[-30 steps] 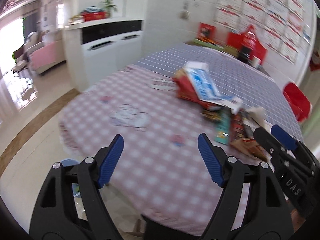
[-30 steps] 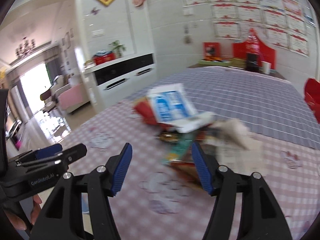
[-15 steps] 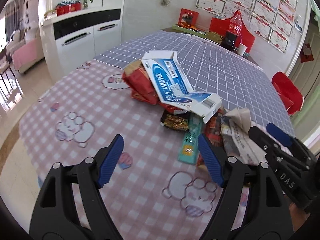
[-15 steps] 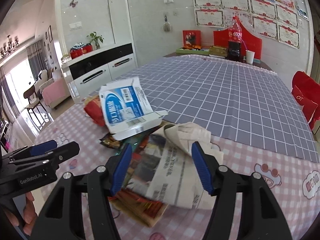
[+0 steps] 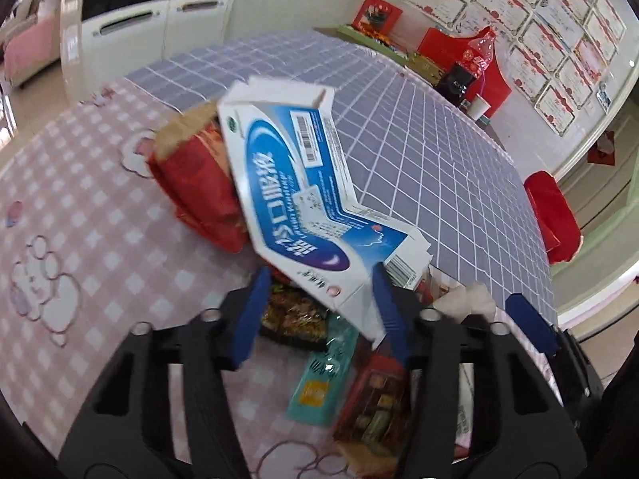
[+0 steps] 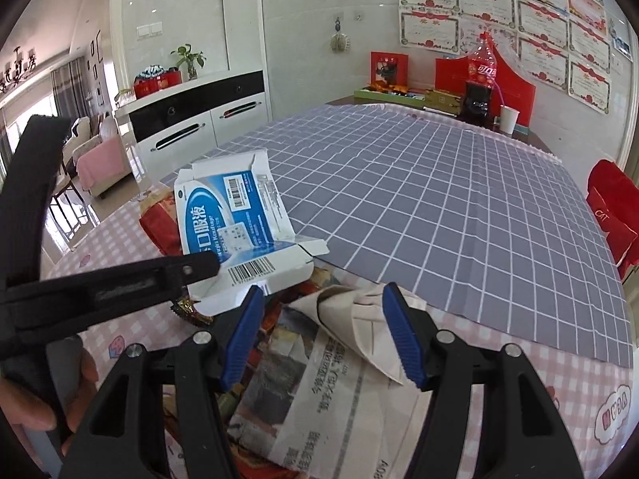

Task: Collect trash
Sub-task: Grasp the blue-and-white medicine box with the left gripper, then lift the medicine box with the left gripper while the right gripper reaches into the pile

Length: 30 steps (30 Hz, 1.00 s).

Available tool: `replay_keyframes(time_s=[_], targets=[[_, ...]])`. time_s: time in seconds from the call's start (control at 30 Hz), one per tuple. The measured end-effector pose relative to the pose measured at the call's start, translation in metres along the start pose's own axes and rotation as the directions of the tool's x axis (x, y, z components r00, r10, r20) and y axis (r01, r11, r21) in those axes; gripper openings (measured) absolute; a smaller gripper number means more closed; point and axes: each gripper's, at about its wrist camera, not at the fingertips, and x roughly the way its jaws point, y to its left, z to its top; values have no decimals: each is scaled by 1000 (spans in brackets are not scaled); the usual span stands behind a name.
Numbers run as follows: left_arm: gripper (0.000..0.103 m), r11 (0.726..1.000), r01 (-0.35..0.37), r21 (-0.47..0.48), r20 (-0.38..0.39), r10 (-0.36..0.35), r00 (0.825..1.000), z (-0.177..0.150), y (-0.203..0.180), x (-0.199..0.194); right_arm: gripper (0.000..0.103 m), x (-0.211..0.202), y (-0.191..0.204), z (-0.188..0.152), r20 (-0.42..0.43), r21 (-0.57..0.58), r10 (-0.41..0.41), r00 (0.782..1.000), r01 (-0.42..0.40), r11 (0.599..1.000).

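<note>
Left gripper [image 5: 319,311]: jaws closing, the near corner of the flattened blue-white carton [image 5: 295,199] between the 2 pads; a firm grip cannot be told.
Right gripper [image 6: 323,331]: about half open, holds nothing, above the folded newspaper [image 6: 339,395].
Trash pile: carton leans on a red bag [image 5: 195,187]; green packet [image 5: 323,375] and snack wrappers below it.
Table [image 6: 459,207]: pink check cloth near, grey grid cloth behind.
</note>
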Motion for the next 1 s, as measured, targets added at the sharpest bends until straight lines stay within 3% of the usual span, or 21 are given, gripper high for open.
replay_keyframes(time_s=[0.23, 0.43, 0.6, 0.63, 0.8, 0.87, 1.0], targets=[[36, 1000, 18, -8, -26, -18, 1000, 6, -3, 16, 61, 11, 9, -1, -20, -18, 2, 1000, -2, 1000], [41, 994, 58, -92, -50, -62, 997, 4, 10, 15, 61, 10, 9, 1, -19, -19, -13, 1000, 12, 1000], [40, 992, 78, -101, -63, -85, 994, 5, 6, 19, 61, 11, 10, 2, -25, -24, -16, 1000, 16, 1000], [35, 990, 87, -112, -57, -94, 994, 5, 6, 18, 61, 12, 10, 2, -26, -24, -17, 1000, 17, 1000], [27, 987, 103, -126, -73, -113, 991, 9, 4, 24, 61, 12, 8, 5, -30, -12, -10, 999, 10, 1000], [18, 981, 131, -144, -71, -143, 987, 9, 6, 25, 61, 12, 9, 5, -31, -10, -7, 999, 7, 1000], [10, 980, 156, -123, 14, -156, 988, 6, 6, 6, 61, 10, 10, 6, -30, -5, 0, 1000, 0, 1000]])
